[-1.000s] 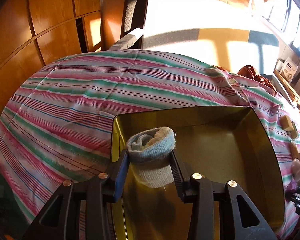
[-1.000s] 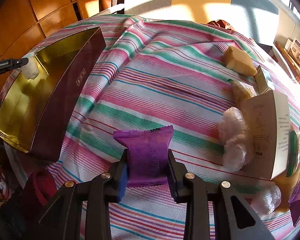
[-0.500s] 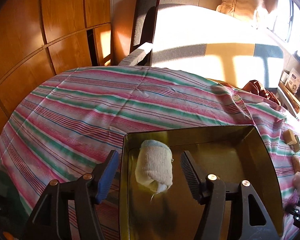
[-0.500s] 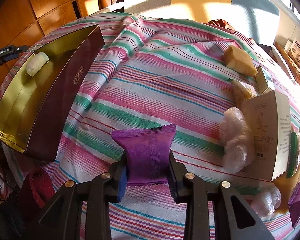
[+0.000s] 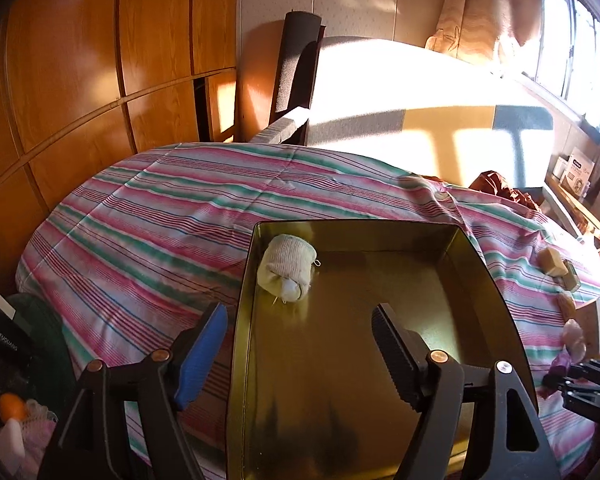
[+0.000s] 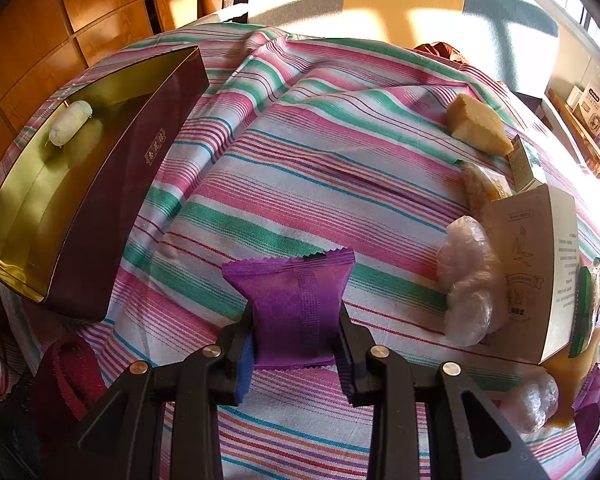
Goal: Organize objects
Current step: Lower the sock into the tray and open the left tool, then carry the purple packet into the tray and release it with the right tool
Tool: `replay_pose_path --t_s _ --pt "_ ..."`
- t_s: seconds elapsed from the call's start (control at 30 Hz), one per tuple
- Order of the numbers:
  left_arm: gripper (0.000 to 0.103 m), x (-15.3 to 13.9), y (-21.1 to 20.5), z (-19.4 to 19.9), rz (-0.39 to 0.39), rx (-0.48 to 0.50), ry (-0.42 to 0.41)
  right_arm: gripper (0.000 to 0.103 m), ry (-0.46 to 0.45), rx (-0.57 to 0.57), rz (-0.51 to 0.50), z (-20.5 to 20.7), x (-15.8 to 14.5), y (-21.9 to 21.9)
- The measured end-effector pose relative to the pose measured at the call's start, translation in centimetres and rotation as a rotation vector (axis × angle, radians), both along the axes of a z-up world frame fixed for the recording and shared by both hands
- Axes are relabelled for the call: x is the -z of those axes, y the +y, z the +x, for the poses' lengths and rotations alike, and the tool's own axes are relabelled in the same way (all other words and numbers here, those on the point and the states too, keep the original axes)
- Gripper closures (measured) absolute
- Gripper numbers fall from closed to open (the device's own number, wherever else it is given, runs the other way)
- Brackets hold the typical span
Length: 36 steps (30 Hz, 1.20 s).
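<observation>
Left wrist: black box [image 5: 5, 336] marked "FUGUANG"

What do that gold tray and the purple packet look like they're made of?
The tray looks like thin sheet metal, probably a tin: its gold inside is glossy and mirrors the rolled sock lying in it, and its outer wall is glossy maroon. The purple packet looks like matte plastic film, judging by its zigzag-cut ends and ribbed centre seam.

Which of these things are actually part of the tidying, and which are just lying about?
Part of the job:
- gold tin
- rolled sock lying inside it
- purple packet gripped by the right tongs
- left tongs, open

Just lying about:
- striped cloth
- wooden wall panels
- chair
</observation>
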<state>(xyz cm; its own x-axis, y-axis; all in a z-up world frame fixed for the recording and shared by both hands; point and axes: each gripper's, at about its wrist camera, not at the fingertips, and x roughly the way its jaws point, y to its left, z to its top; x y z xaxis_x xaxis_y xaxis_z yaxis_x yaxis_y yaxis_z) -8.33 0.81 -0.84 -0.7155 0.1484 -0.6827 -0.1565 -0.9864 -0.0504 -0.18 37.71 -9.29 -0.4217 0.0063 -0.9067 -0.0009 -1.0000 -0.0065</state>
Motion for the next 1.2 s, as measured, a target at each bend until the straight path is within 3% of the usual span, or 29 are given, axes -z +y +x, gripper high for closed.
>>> replay_pose_path --t_s 0.2,0.67,0.83,1.03,1.2 --pt "0.02 -0.6 -0.1 2.6 -0.012 -0.004 0.036 0.07 0.001 0.001 0.009 -0.1 0.1 -0.2" --pt "0.019 0.4 -1.3 4.6 -0.019 -0.002 0.024 0.07 -0.001 0.063 -0.001 0.0 0.1 -0.2" --pt "0.019 0.4 -2.5 5.2 -0.017 -0.018 0.034 0.07 0.054 0.107 -0.055 -0.3 -2.4 -1.0" --pt "0.018 0.2 -4.2 5.6 0.009 -0.051 0.039 0.07 0.135 -0.017 -0.161 -3.3 -6.3 -7.5" --pt "0.015 0.1 -5.5 5.9 0.006 -0.078 0.051 0.07 0.101 -0.142 -0.218 -7.3 -5.9 -15.0"
